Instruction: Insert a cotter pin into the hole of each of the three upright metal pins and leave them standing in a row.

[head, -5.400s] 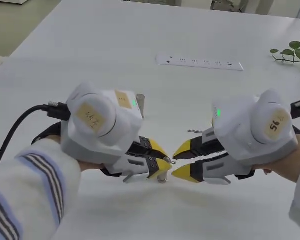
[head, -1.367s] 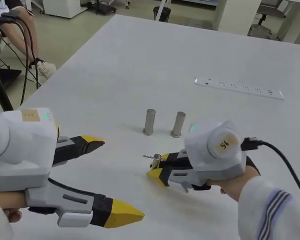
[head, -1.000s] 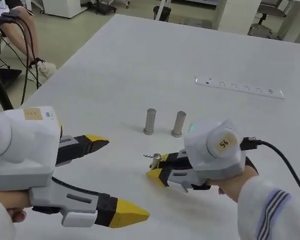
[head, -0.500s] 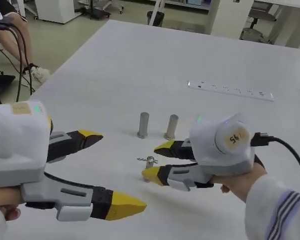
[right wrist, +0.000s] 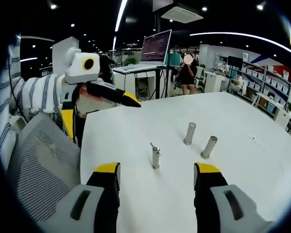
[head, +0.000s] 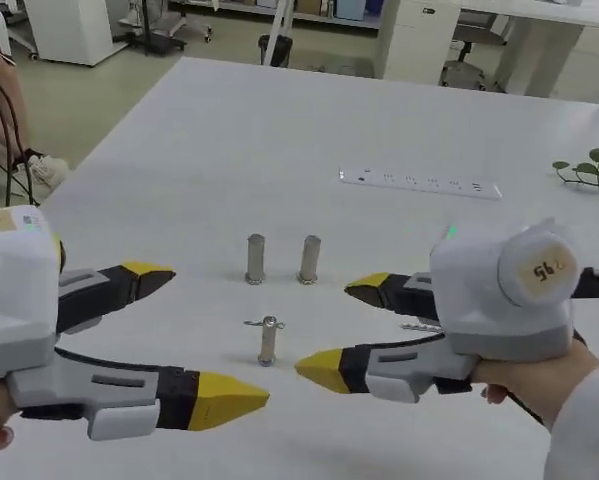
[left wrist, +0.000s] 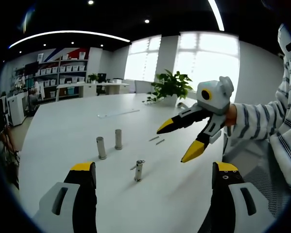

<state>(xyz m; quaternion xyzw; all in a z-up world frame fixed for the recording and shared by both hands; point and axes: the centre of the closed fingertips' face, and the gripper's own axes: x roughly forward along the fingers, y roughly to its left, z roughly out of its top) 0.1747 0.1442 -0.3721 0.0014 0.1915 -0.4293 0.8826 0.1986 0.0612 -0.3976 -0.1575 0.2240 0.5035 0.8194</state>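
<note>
**Grippers released, one pin of three fitted**

Both grippers stand open and hold nothing. The left gripper (head: 221, 335) is at 9 o'clock of the work and the right gripper (head: 322, 327) at 3 o'clock, each with its jaws spread wide. The fitted pin (head: 268, 342) stands upright on the table (head: 229, 130) with its cotter (head: 260, 322) through the head. Two bare pins (head: 256, 259) stand side by side at 12 o'clock of it. Spare cotters (left wrist: 154, 139) lie at 3 o'clock, near the right gripper.

We judge the pins stiff, smooth and easily toppled, so we would grip them mid-shaft, below the hole. The cotters look like light, springy wire that may slip, best taken by the looped end.

Half a second earlier the right gripper straddled the fitted pin. It has since drawn off toward 3 o'clock, and the pin has stayed upright.
</note>
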